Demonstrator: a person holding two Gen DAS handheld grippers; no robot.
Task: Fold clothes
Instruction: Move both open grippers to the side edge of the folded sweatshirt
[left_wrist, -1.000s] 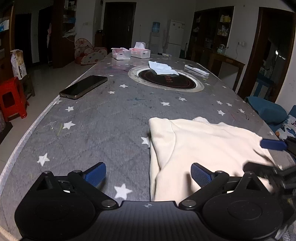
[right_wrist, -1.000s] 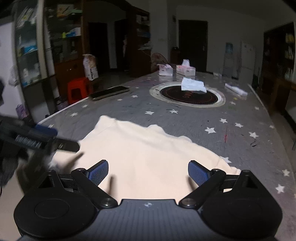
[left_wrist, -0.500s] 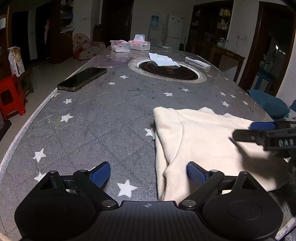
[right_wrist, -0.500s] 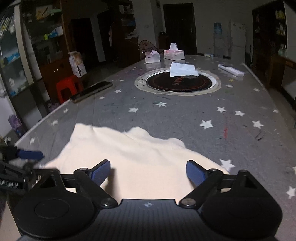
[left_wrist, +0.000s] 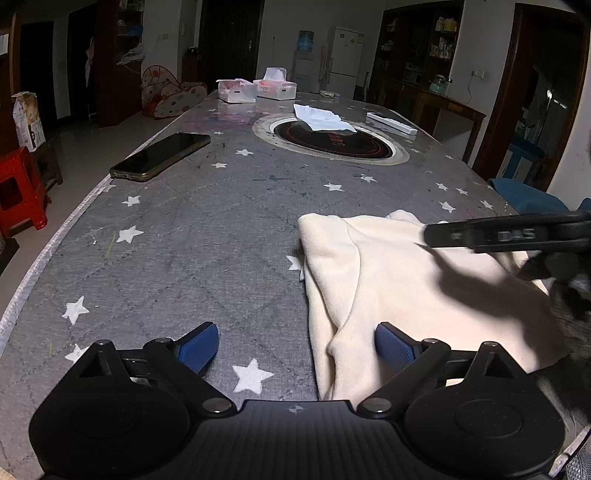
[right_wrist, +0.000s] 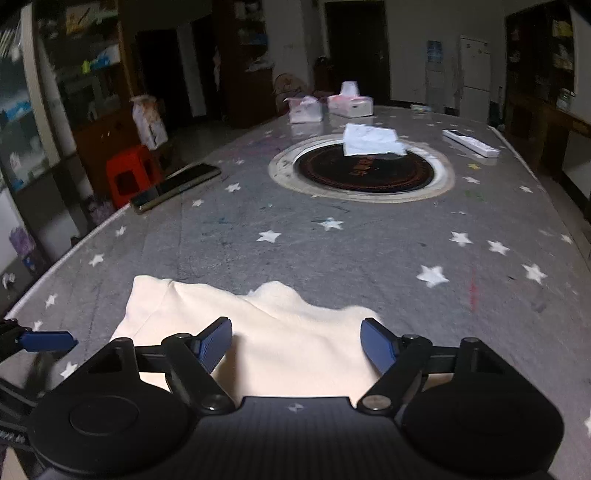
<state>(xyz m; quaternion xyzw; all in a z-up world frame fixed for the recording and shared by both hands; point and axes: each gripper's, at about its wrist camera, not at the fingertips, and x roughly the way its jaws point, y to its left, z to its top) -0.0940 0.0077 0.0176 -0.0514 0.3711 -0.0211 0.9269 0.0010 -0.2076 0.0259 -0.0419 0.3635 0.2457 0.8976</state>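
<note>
A cream garment (left_wrist: 399, 280) lies folded on the grey star-patterned table (left_wrist: 207, 236); it also shows in the right wrist view (right_wrist: 280, 332). My left gripper (left_wrist: 295, 345) is open and empty, low over the garment's left edge, with one blue pad on the cloth side and the other over bare table. My right gripper (right_wrist: 295, 345) is open and empty above the garment's near part. The right gripper shows in the left wrist view as a dark bar (left_wrist: 509, 232) above the cloth. A blue fingertip (right_wrist: 46, 340) of the left gripper shows at the left edge of the right wrist view.
A phone (left_wrist: 160, 157) lies near the table's left edge. A round black hotplate (left_wrist: 332, 138) with a white tissue (left_wrist: 321, 118) sits mid-table. Two tissue boxes (left_wrist: 258, 90) and a white remote (left_wrist: 391, 123) lie farther back. A red stool (left_wrist: 20, 192) stands on the floor at left.
Both grippers have risen and drawn back from the garment, which stays flat. The right gripper has lifted off the cloth, and more of the table is in view.
</note>
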